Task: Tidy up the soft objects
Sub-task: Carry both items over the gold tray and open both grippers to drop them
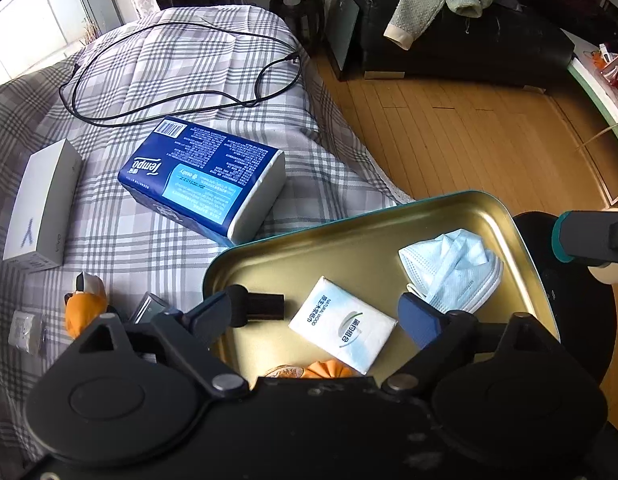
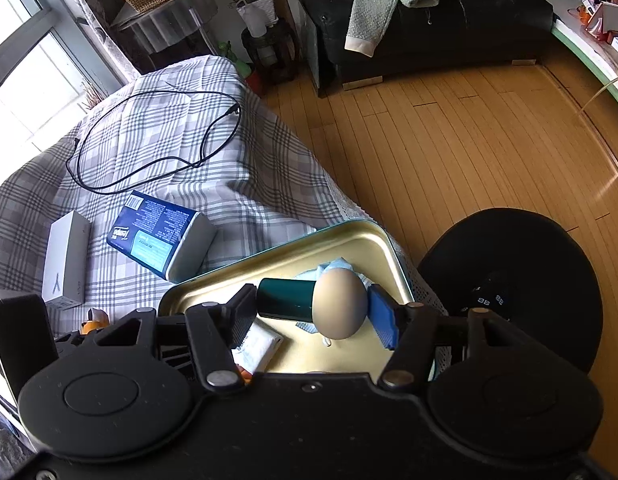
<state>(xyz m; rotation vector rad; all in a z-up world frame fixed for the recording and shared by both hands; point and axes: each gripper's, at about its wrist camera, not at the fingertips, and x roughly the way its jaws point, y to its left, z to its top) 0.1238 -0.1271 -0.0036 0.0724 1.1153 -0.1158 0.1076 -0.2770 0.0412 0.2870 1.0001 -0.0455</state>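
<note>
Over the tray (image 1: 269,252), the left gripper (image 1: 321,314) hangs open astride the tissue pack (image 1: 343,330); the right gripper (image 2: 313,312) clamps a sponge applicator (image 2: 309,300) crosswise.

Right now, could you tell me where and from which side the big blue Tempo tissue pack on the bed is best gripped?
Grip the Tempo tissue pack across its narrow width, near the middle, coming from above. It lies flat on the plaid bedspread with its broad face up and both long sides free; the white box lies well apart. Its length probably exceeds the jaws' span.
</note>
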